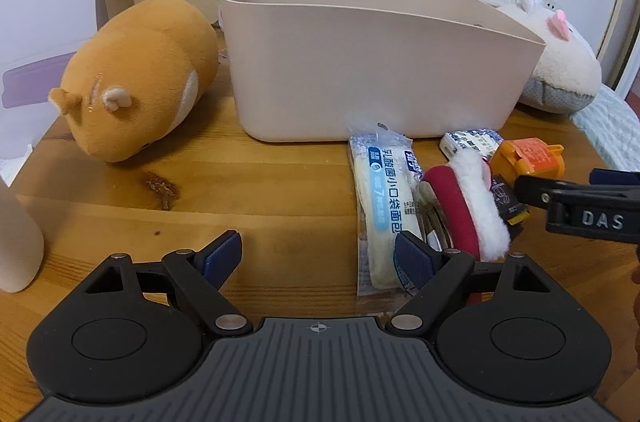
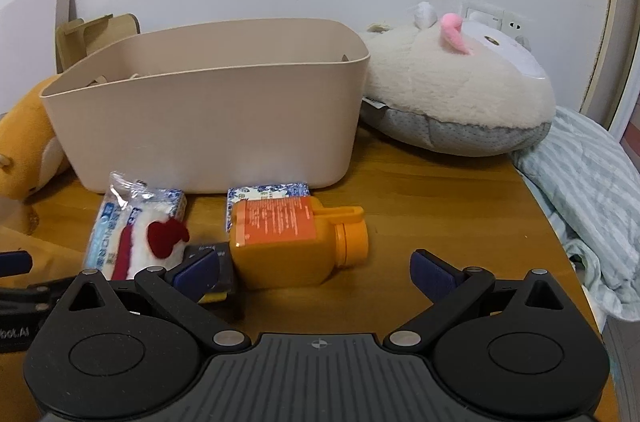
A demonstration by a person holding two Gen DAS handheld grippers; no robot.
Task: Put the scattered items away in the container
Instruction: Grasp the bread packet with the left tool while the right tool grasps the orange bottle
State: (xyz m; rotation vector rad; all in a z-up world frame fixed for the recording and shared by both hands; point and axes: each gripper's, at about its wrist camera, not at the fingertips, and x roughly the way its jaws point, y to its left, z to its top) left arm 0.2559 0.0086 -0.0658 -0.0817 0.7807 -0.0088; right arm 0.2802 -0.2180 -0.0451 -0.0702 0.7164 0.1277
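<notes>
Both grippers, L point(image 1: 318, 258) & R point(image 2: 316, 272), jaws wide, nothing held; bin point(image 1: 376, 70) at 12, orange bottle point(image 2: 296, 246) just ahead of R.

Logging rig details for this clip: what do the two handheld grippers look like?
Both match: the left gripper and right gripper have matte black linkage arms with silver pivot pins, dark blue textured finger pads, round black housings and a ribbed grey base with a crosshair mark. Raised letters "DAS" show on the right one's side.

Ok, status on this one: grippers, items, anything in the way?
Left gripper open, right gripper open, both empty. Bread packet, orange bottle on table, outside the bin. Nothing in the way.
</notes>
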